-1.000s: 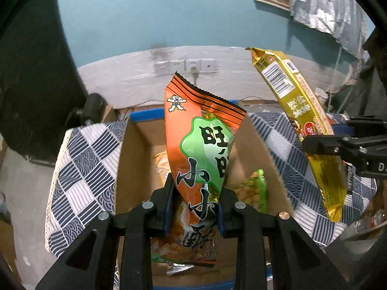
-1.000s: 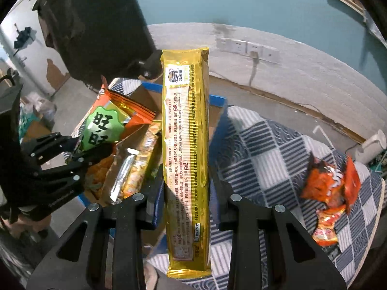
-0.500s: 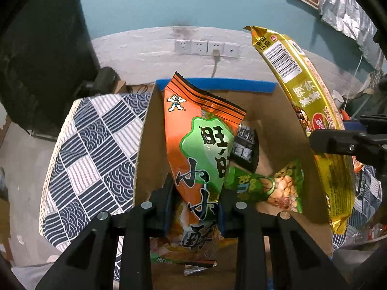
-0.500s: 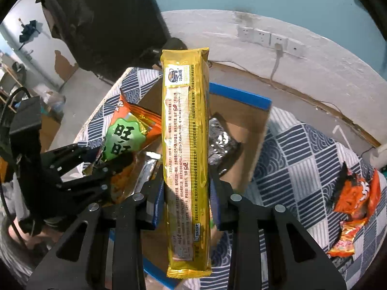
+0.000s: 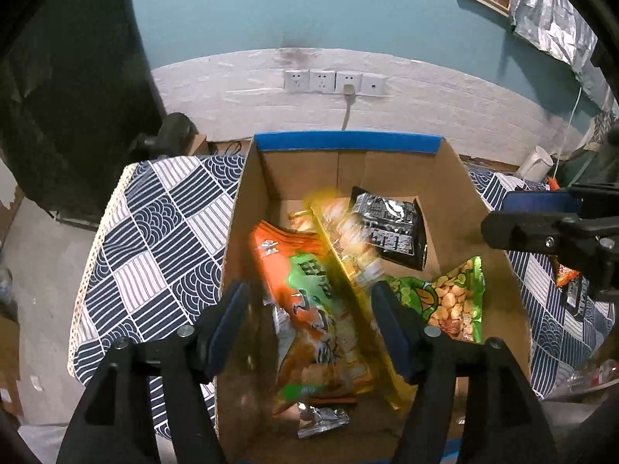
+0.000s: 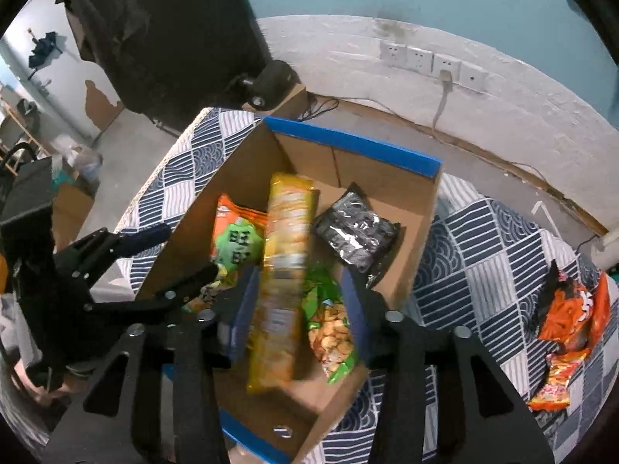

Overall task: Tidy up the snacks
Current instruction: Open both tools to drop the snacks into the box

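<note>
Both packets now drop free into the cardboard box (image 5: pixel 445 193) as each hand-held gripper, left (image 5: pixel 313 324) and right (image 6: pixel 298 309), is opening, holding nothing; best keep them over it until contents settle.

Long gold biscuit packet (image 6: pixel 284 270) motion-blurred, print unreadable. Orange-and-green snack bag (image 5: pixel 309 301) smeared too. Open brown cardboard box (image 5: pixel 452 193): near wall hidden behind black gripper frames. Crumpled silver wrapper (image 5: pixel 323 419) unidentifiable.
</note>
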